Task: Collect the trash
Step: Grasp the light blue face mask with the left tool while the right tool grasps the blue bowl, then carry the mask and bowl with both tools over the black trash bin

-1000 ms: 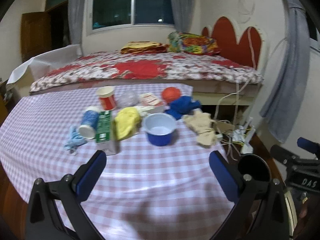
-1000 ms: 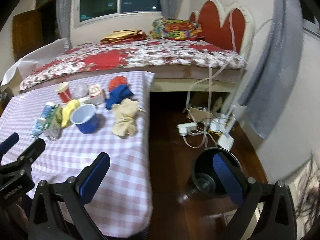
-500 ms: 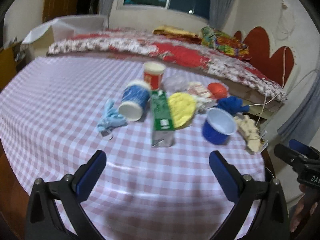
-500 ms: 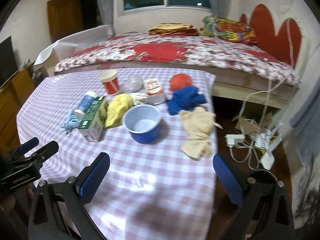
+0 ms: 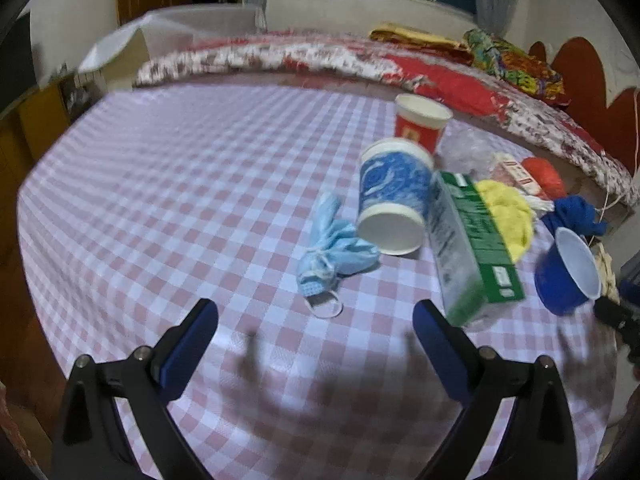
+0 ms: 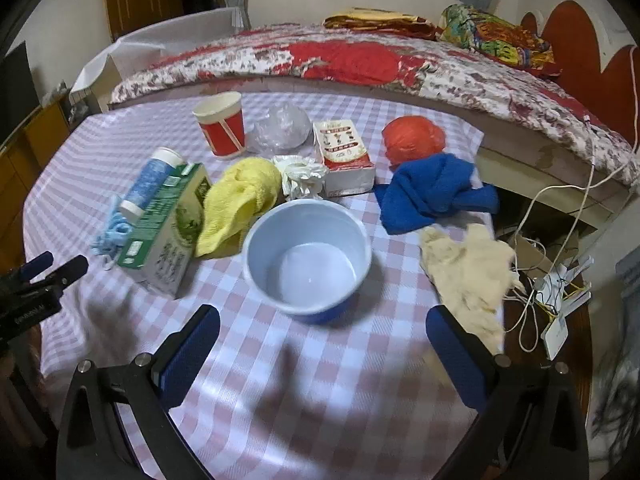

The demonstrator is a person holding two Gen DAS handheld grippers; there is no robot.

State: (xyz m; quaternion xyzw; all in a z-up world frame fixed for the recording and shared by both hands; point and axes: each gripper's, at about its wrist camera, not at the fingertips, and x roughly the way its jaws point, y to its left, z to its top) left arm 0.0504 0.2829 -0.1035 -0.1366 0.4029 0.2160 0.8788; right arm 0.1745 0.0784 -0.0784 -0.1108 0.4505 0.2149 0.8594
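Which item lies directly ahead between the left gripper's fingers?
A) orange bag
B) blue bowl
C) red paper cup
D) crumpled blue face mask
D: the left wrist view shows the crumpled blue face mask on the checked cloth just beyond the open left gripper.

Glossy plastic bowl (image 6: 307,258) — matt checked tablecloth (image 6: 320,380) — paper cup (image 6: 221,124).

your table (image 6: 320,400) wears a pink checked cloth. on it lie cups (image 6: 222,124), a carton (image 6: 168,224), a bowl (image 6: 308,248), rags (image 6: 436,192) and a mask (image 5: 332,248).
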